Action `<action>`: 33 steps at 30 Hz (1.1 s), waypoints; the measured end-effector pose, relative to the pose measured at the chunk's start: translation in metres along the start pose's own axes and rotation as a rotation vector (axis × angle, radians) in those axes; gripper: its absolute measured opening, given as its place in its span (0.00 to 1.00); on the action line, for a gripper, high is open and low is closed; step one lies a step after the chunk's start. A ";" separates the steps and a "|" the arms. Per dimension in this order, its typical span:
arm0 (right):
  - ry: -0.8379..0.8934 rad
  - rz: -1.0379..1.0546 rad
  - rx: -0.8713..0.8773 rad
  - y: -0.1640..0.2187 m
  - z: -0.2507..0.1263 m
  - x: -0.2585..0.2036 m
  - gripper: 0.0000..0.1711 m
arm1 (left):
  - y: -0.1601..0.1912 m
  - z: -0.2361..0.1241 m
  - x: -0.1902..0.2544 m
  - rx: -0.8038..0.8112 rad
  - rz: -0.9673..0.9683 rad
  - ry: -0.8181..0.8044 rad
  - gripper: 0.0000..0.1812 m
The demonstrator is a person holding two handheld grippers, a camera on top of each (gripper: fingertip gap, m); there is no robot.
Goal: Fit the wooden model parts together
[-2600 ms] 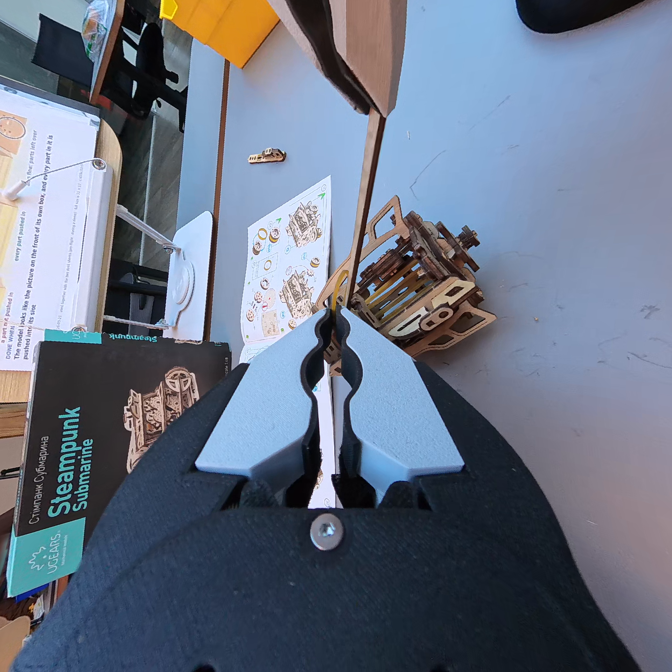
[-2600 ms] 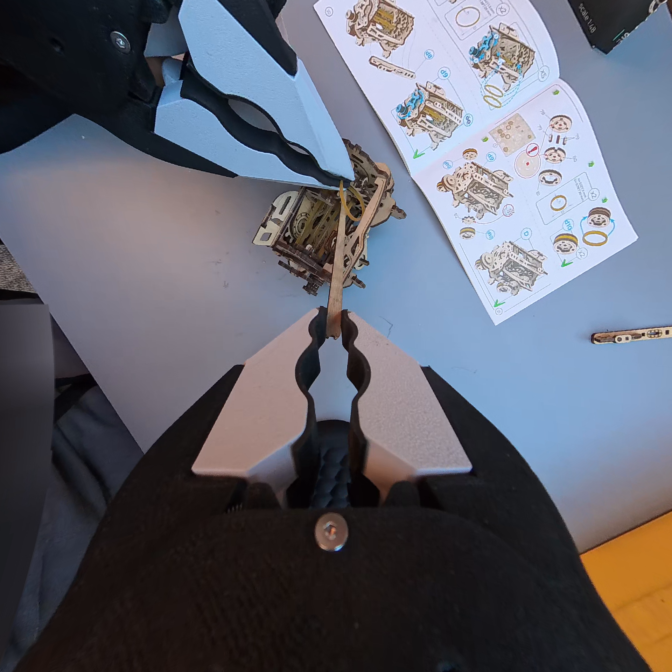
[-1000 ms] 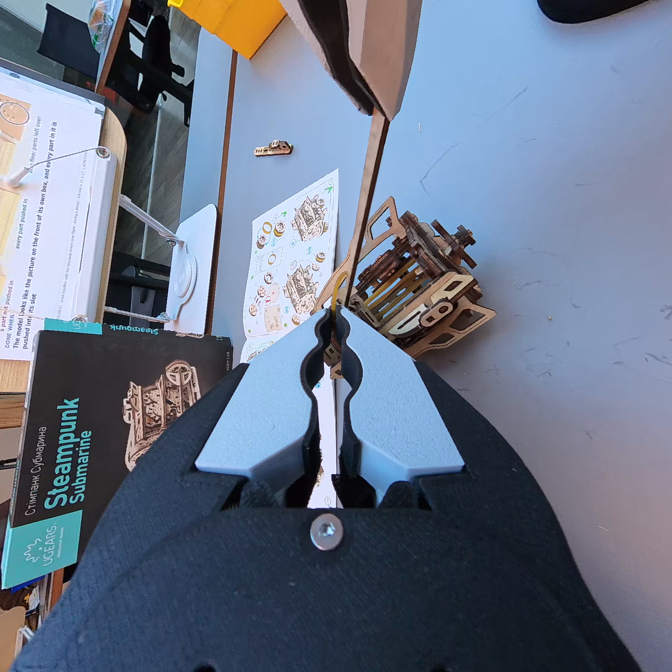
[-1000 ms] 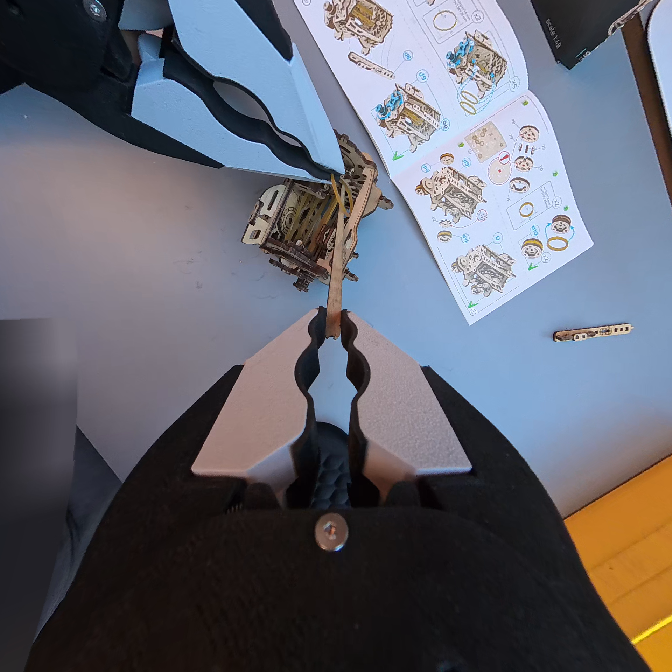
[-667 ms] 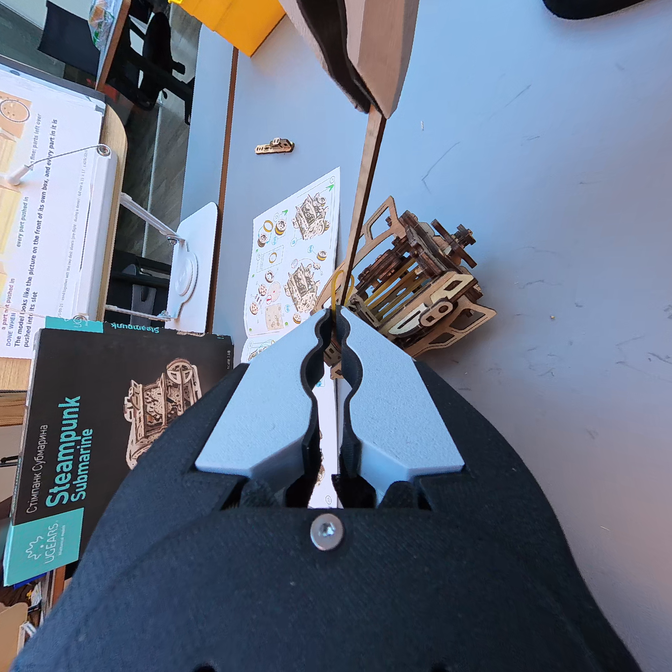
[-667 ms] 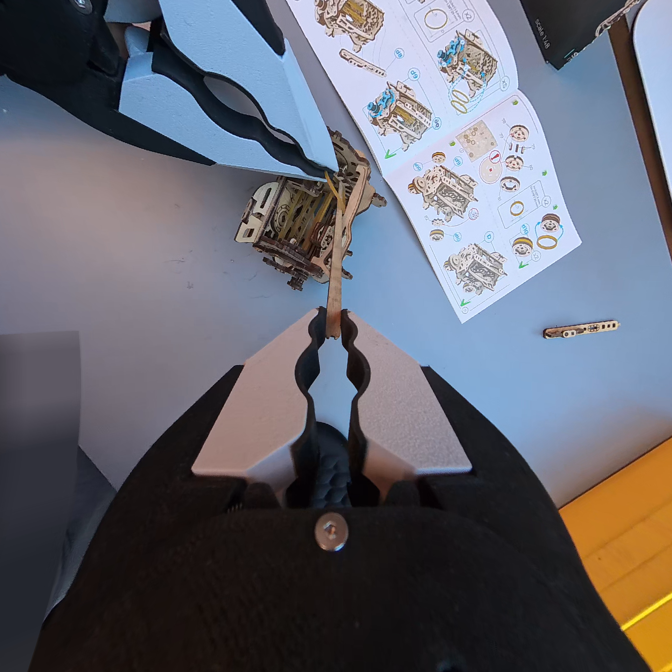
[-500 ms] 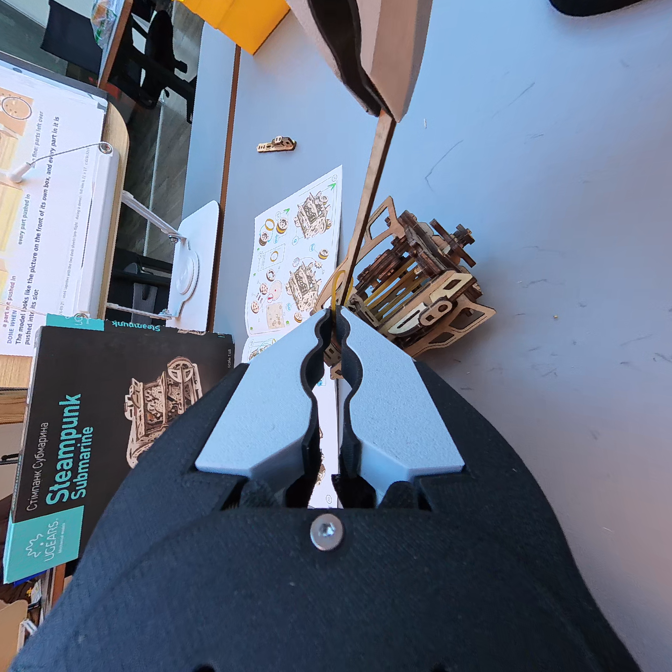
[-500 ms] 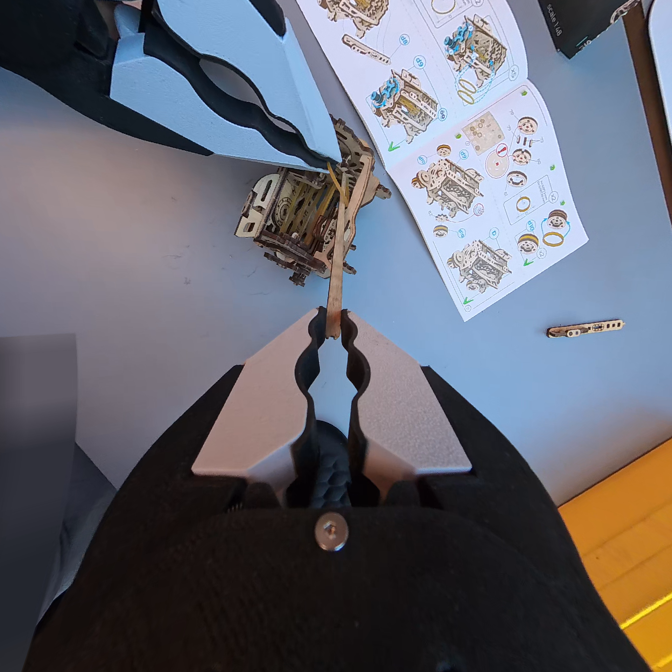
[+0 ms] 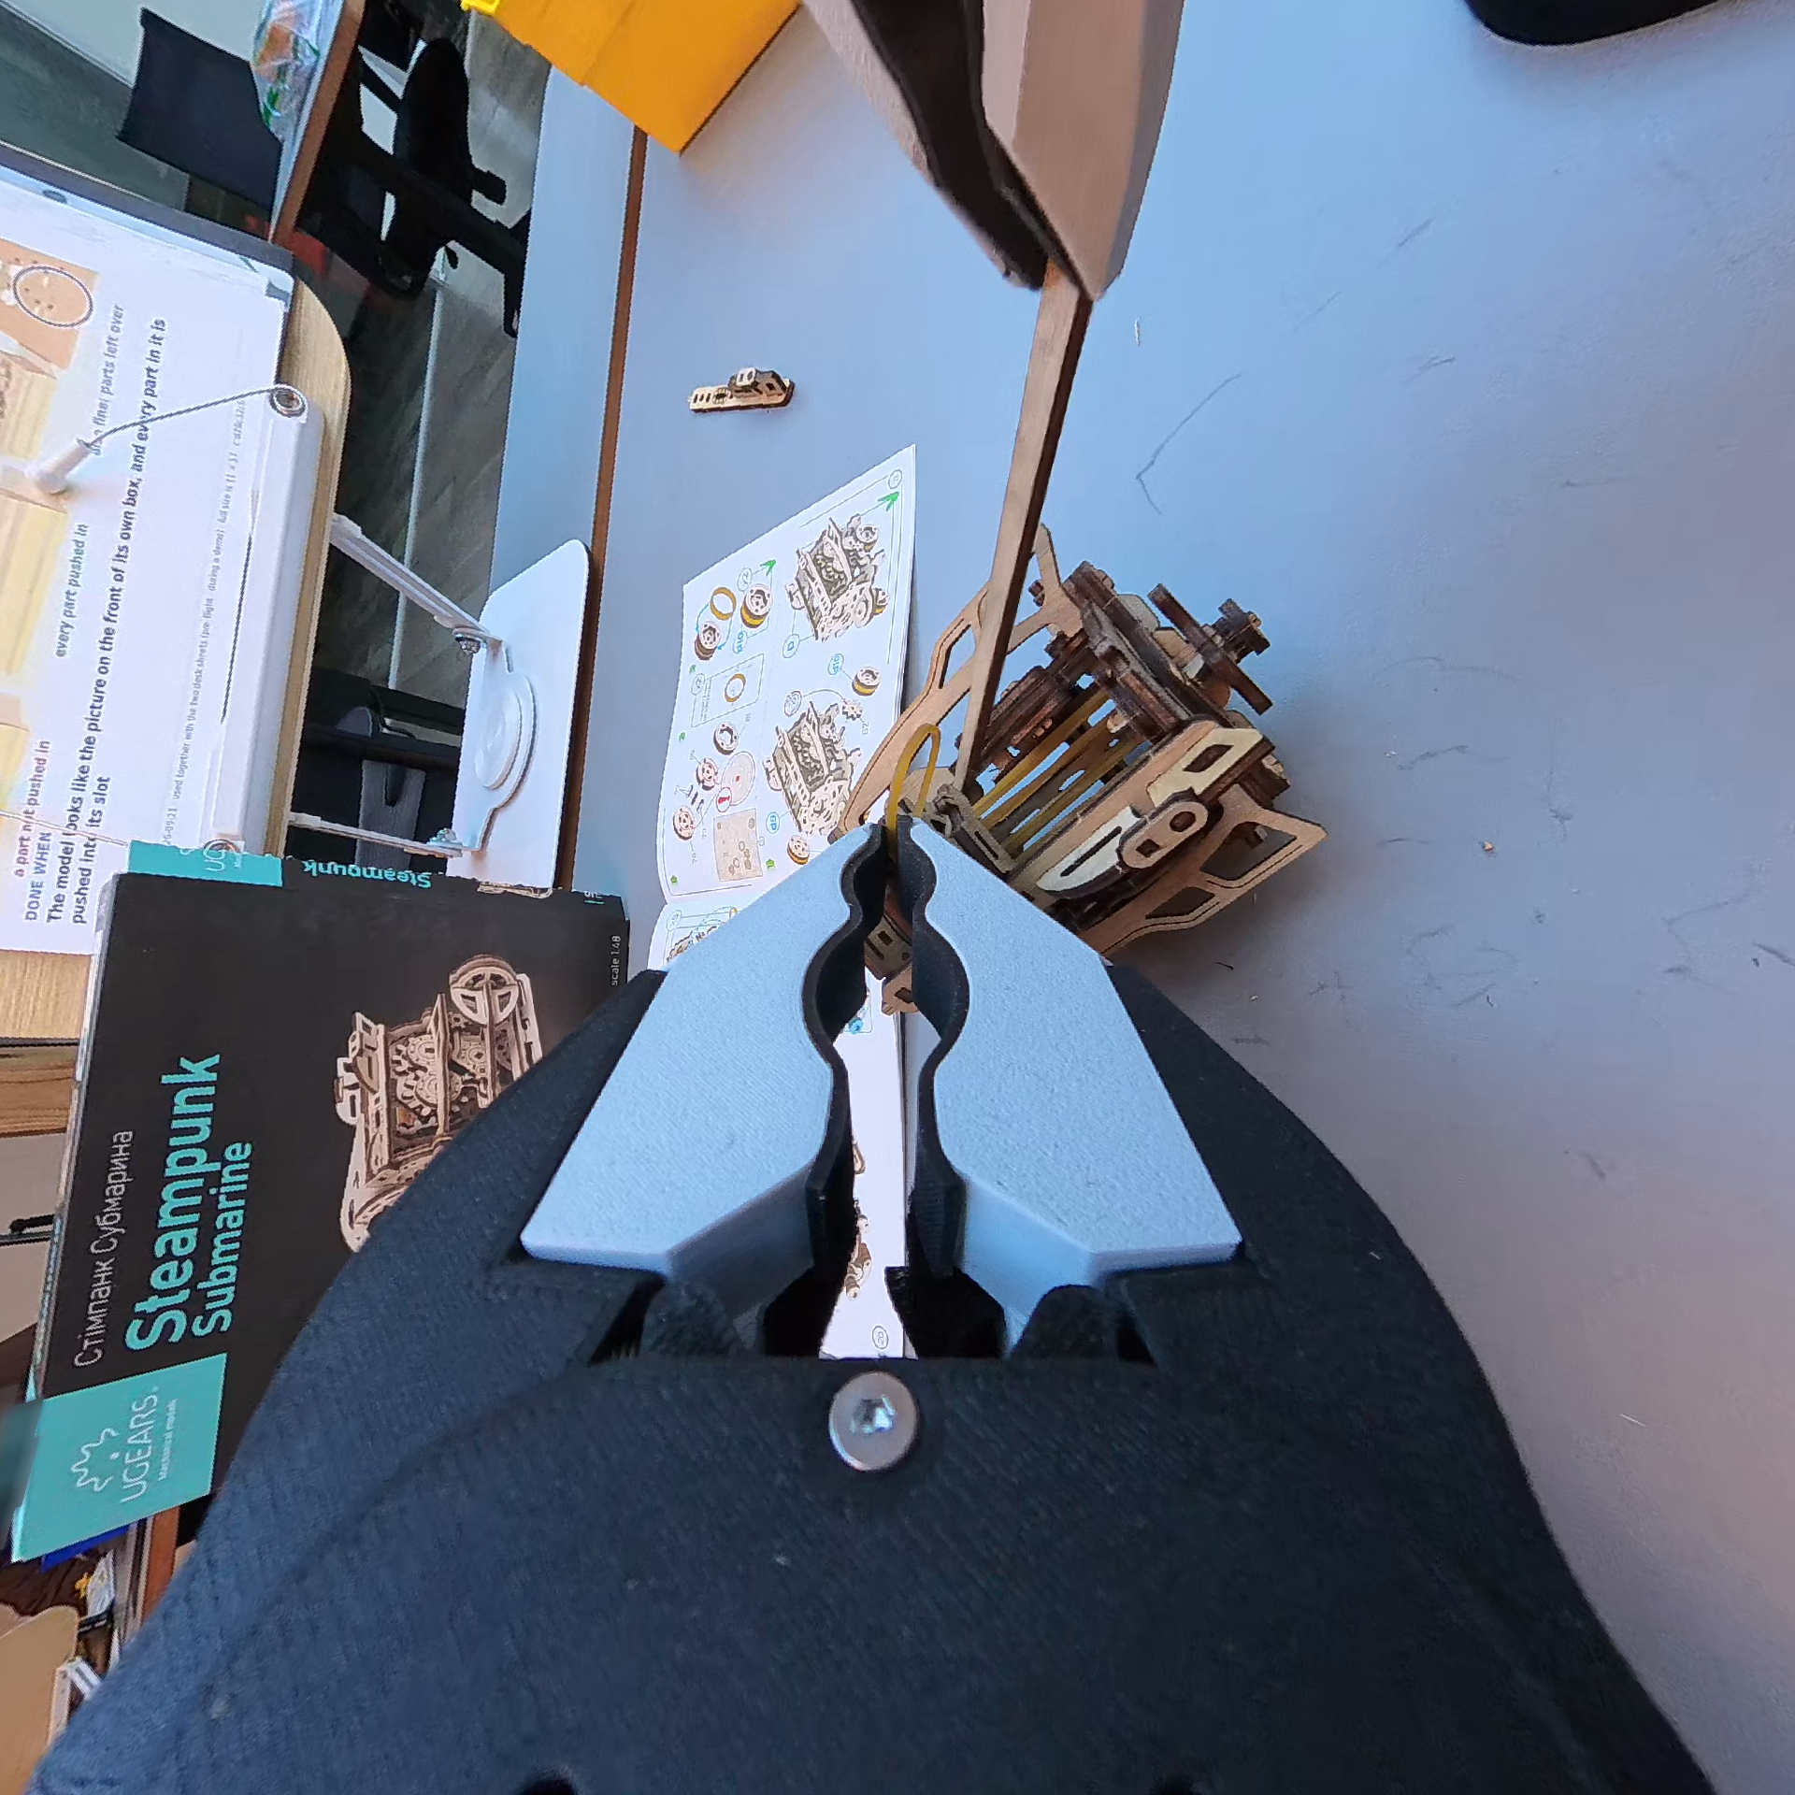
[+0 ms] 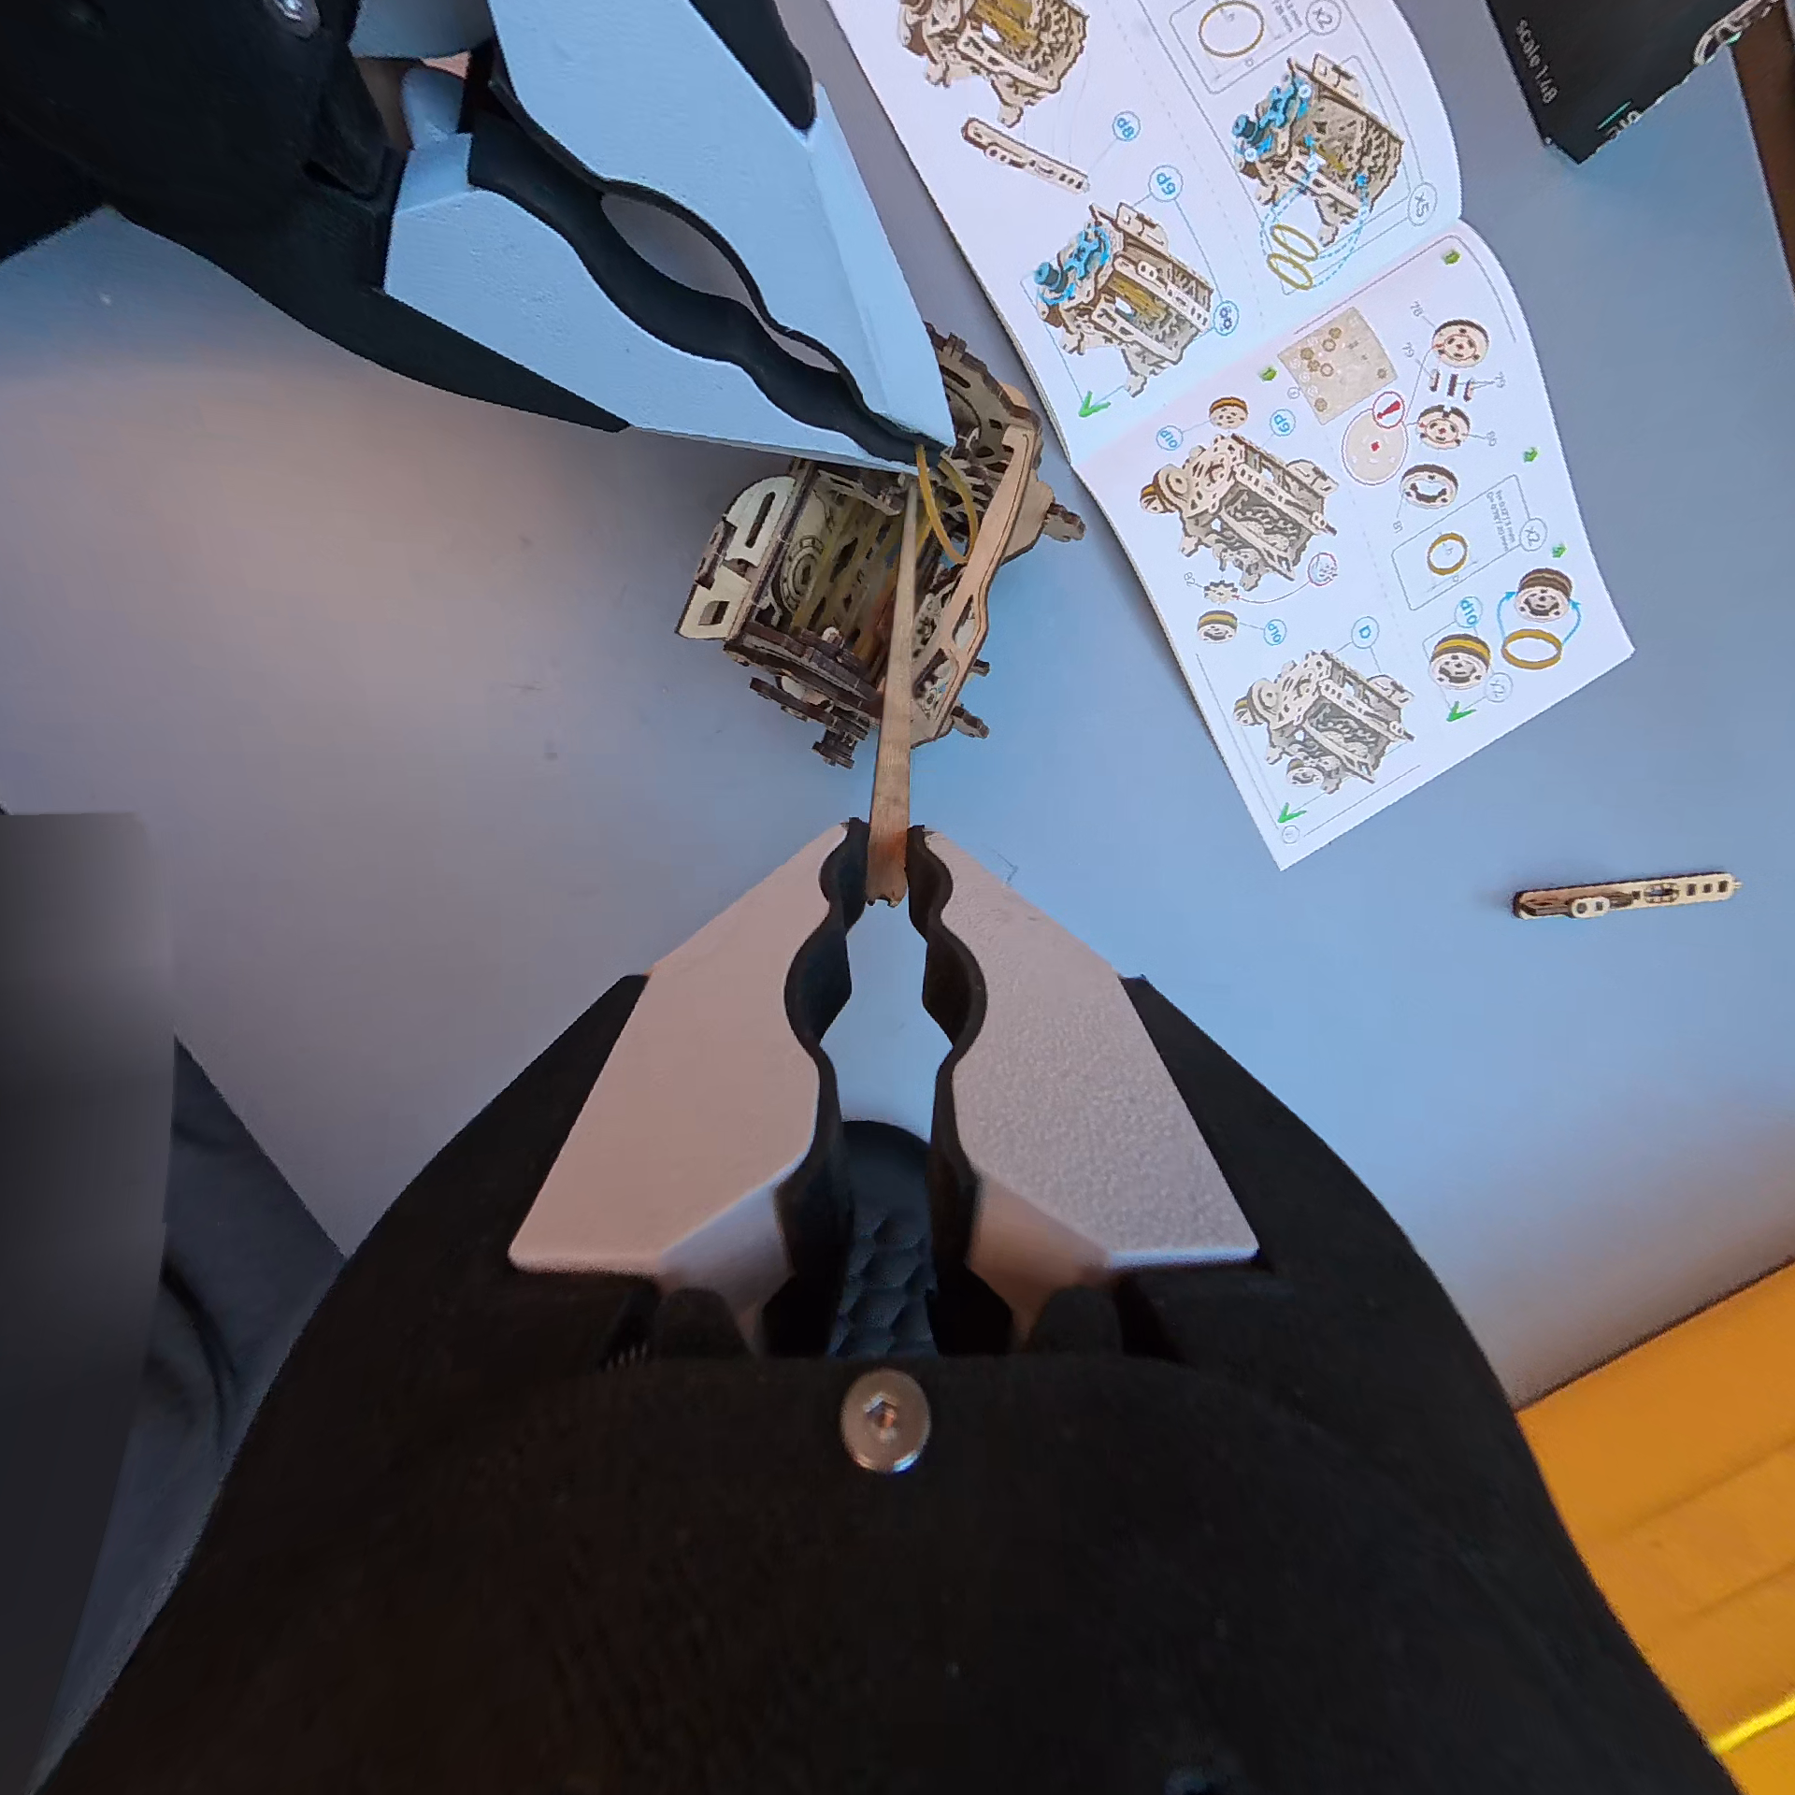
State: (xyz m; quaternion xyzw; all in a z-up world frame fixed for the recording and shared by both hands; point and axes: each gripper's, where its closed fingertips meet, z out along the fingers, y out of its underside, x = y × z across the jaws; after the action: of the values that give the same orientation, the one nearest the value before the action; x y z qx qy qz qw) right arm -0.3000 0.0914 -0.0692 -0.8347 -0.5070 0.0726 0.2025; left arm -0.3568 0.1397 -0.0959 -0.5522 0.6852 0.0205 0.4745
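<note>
The wooden model [image 9: 1117,767] lies tilted on the grey table, with yellow rubber bands inside it. My left gripper [image 9: 897,837] is shut on a loop of yellow rubber band [image 9: 918,777] at the model's near corner. My right gripper [image 10: 886,855] is shut on a thin wooden stick [image 10: 898,660]. The stick's far end reaches into the model [image 10: 826,583] beside the band [image 10: 947,505]. In the left wrist view the stick [image 9: 1020,544] slants down from the right gripper [image 9: 1049,282] at the top. The left gripper [image 10: 928,449] shows at the upper left of the right wrist view.
An open instruction booklet [image 9: 796,670] [image 10: 1311,437] lies next to the model. A small loose wooden strip [image 9: 741,393] [image 10: 1627,894] lies beyond it. A black kit box [image 9: 291,1117], a white stand [image 9: 515,699] and a yellow bin [image 9: 660,58] [image 10: 1700,1457] line the table's edges.
The right gripper and its stick have shifted slightly across the model. The yellow band loop at my left fingertips stands out a little more. The model has not moved.
</note>
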 end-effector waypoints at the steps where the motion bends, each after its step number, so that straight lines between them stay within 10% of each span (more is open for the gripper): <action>1: -0.008 0.006 0.009 0.000 -0.002 0.000 0.04 | 0.000 0.000 0.000 0.001 0.001 -0.002 0.00; 33: -0.191 0.289 0.269 0.060 -0.029 0.026 0.04 | -0.017 -0.040 -0.019 0.248 -0.258 0.089 0.14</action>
State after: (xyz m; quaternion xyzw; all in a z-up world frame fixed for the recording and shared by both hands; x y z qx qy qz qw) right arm -0.2288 0.0826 -0.0654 -0.8534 -0.3847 0.2468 0.2505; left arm -0.3700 0.1255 -0.0531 -0.5731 0.6263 -0.1496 0.5068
